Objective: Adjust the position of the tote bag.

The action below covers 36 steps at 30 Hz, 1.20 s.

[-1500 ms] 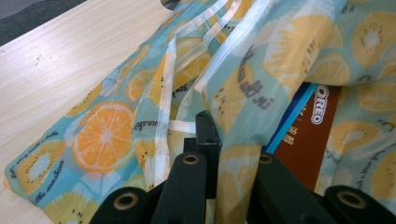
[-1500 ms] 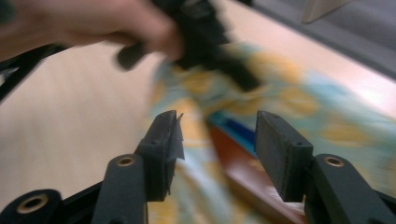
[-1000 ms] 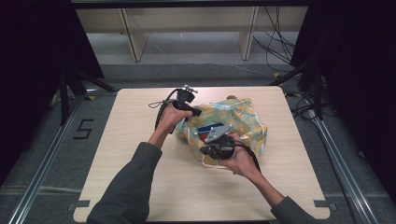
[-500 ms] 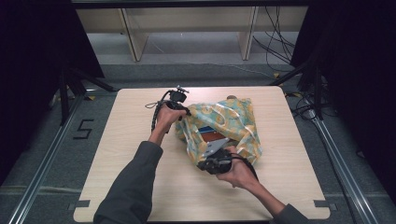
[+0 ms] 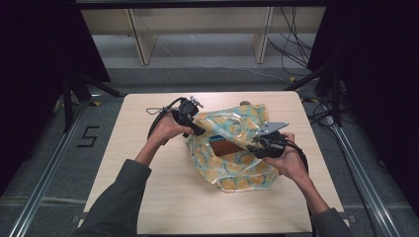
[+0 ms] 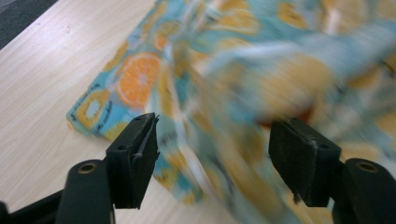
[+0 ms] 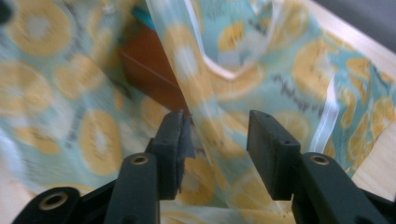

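A teal bag (image 5: 237, 168) printed with orange slices lies crumpled at the middle of the wooden table (image 5: 148, 197). A brown box (image 5: 225, 146) with a blue edge shows in its mouth. My left gripper (image 5: 197, 129) is at the bag's left rim. Its jaws have just been opening and stand wide, with blurred bag cloth (image 6: 140, 79) loose between them (image 6: 215, 135). My right gripper (image 5: 251, 144) is at the bag's right side. Its jaws have just been opening too. A fold of the bag (image 7: 289, 70) hangs in the gap of the right gripper (image 7: 217, 126), unpressed, and the brown box (image 7: 149, 65) lies beyond.
Bare table top lies in front of the bag and along the left side (image 6: 42, 93). Beyond the table's far edge stands a low wooden shelf frame (image 5: 197, 29). Cables (image 5: 291, 44) trail on the floor at the right, and dark curtains close both sides.
The right gripper has moved right and away from the person, off the bag's near edge. Both pairs of jaws have parted and let go of the cloth. The bag has slumped flatter.
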Motion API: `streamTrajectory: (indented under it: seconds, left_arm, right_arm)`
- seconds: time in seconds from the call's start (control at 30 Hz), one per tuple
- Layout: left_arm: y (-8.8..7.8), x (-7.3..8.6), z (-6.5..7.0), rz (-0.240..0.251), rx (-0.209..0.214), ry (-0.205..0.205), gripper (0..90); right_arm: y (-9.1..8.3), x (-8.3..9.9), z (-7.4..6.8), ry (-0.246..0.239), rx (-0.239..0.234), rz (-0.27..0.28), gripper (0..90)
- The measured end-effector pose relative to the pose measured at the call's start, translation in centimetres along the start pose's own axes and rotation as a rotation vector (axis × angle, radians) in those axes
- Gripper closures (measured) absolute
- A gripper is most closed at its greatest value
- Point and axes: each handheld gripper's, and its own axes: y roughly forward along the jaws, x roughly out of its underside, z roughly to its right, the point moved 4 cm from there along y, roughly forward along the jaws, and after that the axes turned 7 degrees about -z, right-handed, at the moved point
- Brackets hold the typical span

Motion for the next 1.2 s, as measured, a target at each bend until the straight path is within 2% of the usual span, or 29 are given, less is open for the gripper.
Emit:
streamTrajectory:
  seconds: [0.03,0.07,0.1,0.13,0.17,0.23,0.27,0.3,0.37,0.43,0.47,0.5,0.53,0.6,0.63,0.7,0.73,0.77,0.8,0.87,0.93,0.97,1.0,1.03,1.07,1.1,1.13,1.17,1.2]
  left_arm:
    - [-0.5,0.3,0.4,0.007,0.005,0.015,31.9]
    - [-1.0,0.5,0.6,0.027,0.009,0.016,31.5]
    - [-1.3,0.7,1.0,0.040,0.008,0.015,31.5]
    - [-1.7,0.9,1.5,0.044,0.012,0.035,30.8]
    - [-1.9,1.0,1.9,0.060,0.006,0.052,31.0]
    - [-2.1,0.6,2.5,0.094,-0.023,0.058,31.2]
    - [-2.1,0.0,3.3,0.120,-0.030,0.091,31.1]
    - [-2.0,-0.4,3.8,0.138,-0.010,0.106,31.4]
    - [-1.4,-1.8,5.4,0.163,0.050,0.144,31.6]
    - [-0.7,-2.8,6.3,0.168,0.038,0.179,31.4]
    - [0.0,-3.5,7.1,0.168,0.029,0.217,31.1]
    - [0.6,-4.1,7.7,0.169,0.025,0.228,31.2]
    - [1.3,-4.7,8.2,0.175,0.009,0.244,31.5]
    - [2.8,-5.8,8.7,0.168,-0.050,0.309,32.0]
    - [3.3,-6.1,8.6,0.149,-0.061,0.344,32.0]
    - [5.4,-6.8,8.5,0.136,-0.056,0.334,32.3]
    - [6.2,-7.0,8.4,0.122,-0.068,0.354,32.9]
    - [7.1,-7.1,8.2,0.110,-0.067,0.362,33.1]
    - [7.8,-7.3,8.1,0.100,-0.068,0.354,33.1]
    - [9.5,-7.5,7.8,0.103,-0.046,0.362,34.2]
    - [10.0,-7.6,7.6,0.091,-0.063,0.365,34.4]
    - [10.2,-7.8,7.5,0.105,-0.058,0.355,34.3]
    - [10.3,-8.1,7.4,0.120,-0.053,0.331,37.2]
    - [10.3,-8.2,7.2,0.121,-0.069,0.325,37.2]
    - [10.3,-8.4,7.2,0.127,-0.064,0.324,37.3]
    - [10.4,-8.4,7.2,0.133,-0.057,0.322,38.0]
    - [10.3,-8.5,7.3,0.143,-0.068,0.344,41.0]
    - [10.3,-8.5,7.4,0.155,-0.059,0.353,46.9]
    - [10.2,-8.6,7.4,0.163,-0.059,0.364,55.7]
  right_arm:
    - [0.0,0.0,0.0,0.000,0.000,0.000,56.0]
    - [1.0,0.2,0.0,0.013,-0.005,0.005,58.2]
    - [1.0,0.2,0.0,0.013,-0.005,0.005,58.2]
    - [1.2,0.2,0.1,-0.001,0.004,-0.008,68.3]
    - [1.4,0.2,0.3,-0.042,0.015,-0.022,80.8]
    - [1.6,-0.1,0.7,-0.043,0.036,-0.021,90.0]
    - [1.7,-0.3,1.0,-0.035,0.046,-0.005,90.0]
    - [1.5,-0.9,1.7,-0.007,0.058,0.017,90.0]
    - [1.4,-1.1,1.9,0.004,0.062,0.026,90.0]
    - [1.0,-1.6,2.3,0.027,0.067,0.053,90.0]
    - [0.9,-1.7,2.4,0.023,0.067,0.066,90.0]
    - [0.6,-1.9,2.5,0.035,0.065,0.081,90.0]
    - [0.4,-2.0,2.8,0.028,0.070,0.097,90.0]
    - [0.0,-2.1,3.1,0.038,0.064,0.111,90.0]
    - [0.0,-2.1,3.2,0.057,0.071,0.125,90.0]
    - [-0.2,-2.0,3.8,0.068,0.077,0.129,90.0]
    - [-0.2,-1.9,4.1,0.069,0.076,0.121,90.0]
    - [-0.1,-1.9,4.4,0.075,0.091,0.142,90.0]
    - [-0.1,-1.8,4.9,0.077,0.093,0.131,90.0]
    - [-0.1,-1.6,5.4,0.097,0.091,0.129,90.0]
    - [0.1,-1.6,5.5,0.105,0.092,0.143,90.0]
    - [0.2,-1.4,5.7,0.114,0.079,0.127,89.1]
    - [0.4,-1.2,5.8,0.147,0.067,0.108,83.8]
    - [0.4,-1.2,5.8,0.147,0.067,0.108,83.8]
    - [0.6,-1.1,6.0,0.138,0.072,0.112,80.8]
    - [0.7,-1.0,6.1,0.150,0.080,0.115,77.7]
    - [0.7,-1.0,6.1,0.166,0.086,0.125,76.6]
    - [0.5,-0.9,6.2,0.172,0.085,0.122,75.2]
    - [0.2,-0.9,6.2,0.192,0.084,0.120,72.9]
